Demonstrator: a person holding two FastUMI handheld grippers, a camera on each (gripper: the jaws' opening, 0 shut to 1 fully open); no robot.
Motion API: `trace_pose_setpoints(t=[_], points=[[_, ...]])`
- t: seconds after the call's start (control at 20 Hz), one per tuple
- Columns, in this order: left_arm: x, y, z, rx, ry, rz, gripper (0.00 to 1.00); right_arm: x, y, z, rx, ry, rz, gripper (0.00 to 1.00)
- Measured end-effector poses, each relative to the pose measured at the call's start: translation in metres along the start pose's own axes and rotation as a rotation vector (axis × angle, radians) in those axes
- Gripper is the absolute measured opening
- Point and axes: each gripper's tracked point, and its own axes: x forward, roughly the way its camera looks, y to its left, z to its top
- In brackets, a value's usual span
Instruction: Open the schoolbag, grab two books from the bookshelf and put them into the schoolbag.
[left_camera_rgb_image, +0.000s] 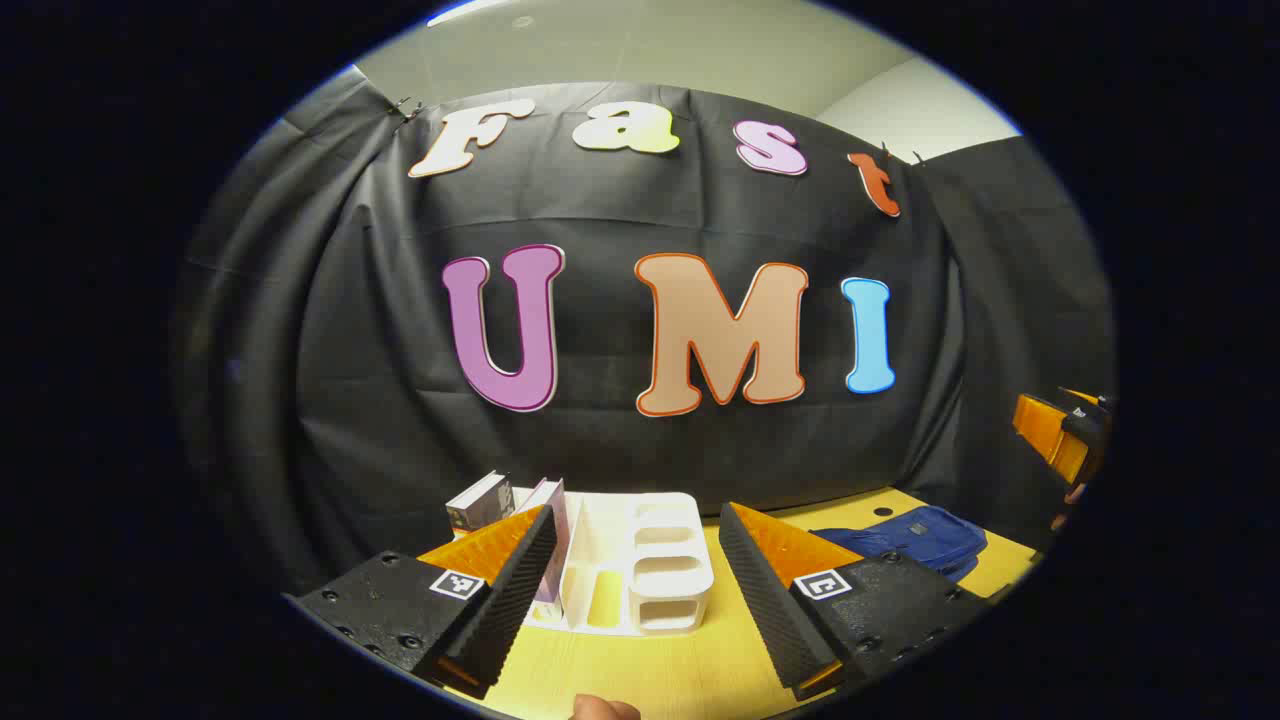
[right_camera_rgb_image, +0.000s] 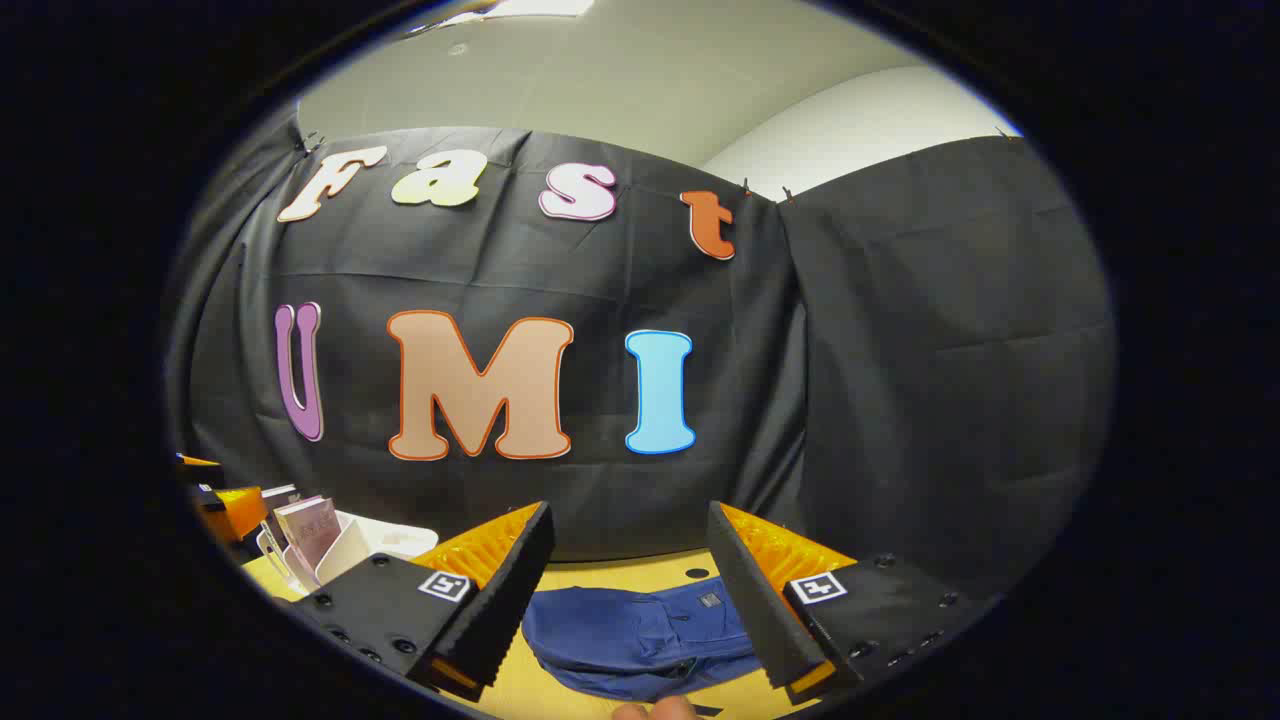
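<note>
A white bookshelf (left_camera_rgb_image: 640, 565) stands on the wooden table, ahead of my left gripper (left_camera_rgb_image: 635, 575), which is open and holds nothing. Two books (left_camera_rgb_image: 482, 500) lean upright at the shelf's left side, partly hidden by the left finger. A blue schoolbag (left_camera_rgb_image: 905, 540) lies flat to the right of the shelf. In the right gripper view the schoolbag (right_camera_rgb_image: 635, 630) lies just ahead, between the open fingers of my right gripper (right_camera_rgb_image: 630, 590), its zip looking closed. The bookshelf (right_camera_rgb_image: 345, 545) with a book (right_camera_rgb_image: 308, 525) stands at that view's far left. The other gripper (left_camera_rgb_image: 1065, 435) appears at the left gripper view's right edge.
The wooden table (left_camera_rgb_image: 650, 670) runs back to the black cloth wall. A fingertip (left_camera_rgb_image: 605, 708) pokes in at the bottom edge of the left gripper view. The other gripper (right_camera_rgb_image: 215, 495) sits at the left edge of the right gripper view.
</note>
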Motion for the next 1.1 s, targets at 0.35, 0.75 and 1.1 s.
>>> trace_pose_setpoints(t=[0.35,0.75,1.1], points=[[0.001,0.000,0.002,0.027,-0.009,0.050,0.96,0.018,0.005,-0.007,0.014,0.022,0.067,0.99],[0.009,-0.006,0.009,0.051,-0.012,0.060,0.97,0.033,0.001,-0.014,0.010,0.038,0.077,0.99],[0.009,-0.010,0.007,0.070,-0.007,0.076,0.96,0.039,0.006,-0.020,-0.018,0.046,0.129,0.93]])
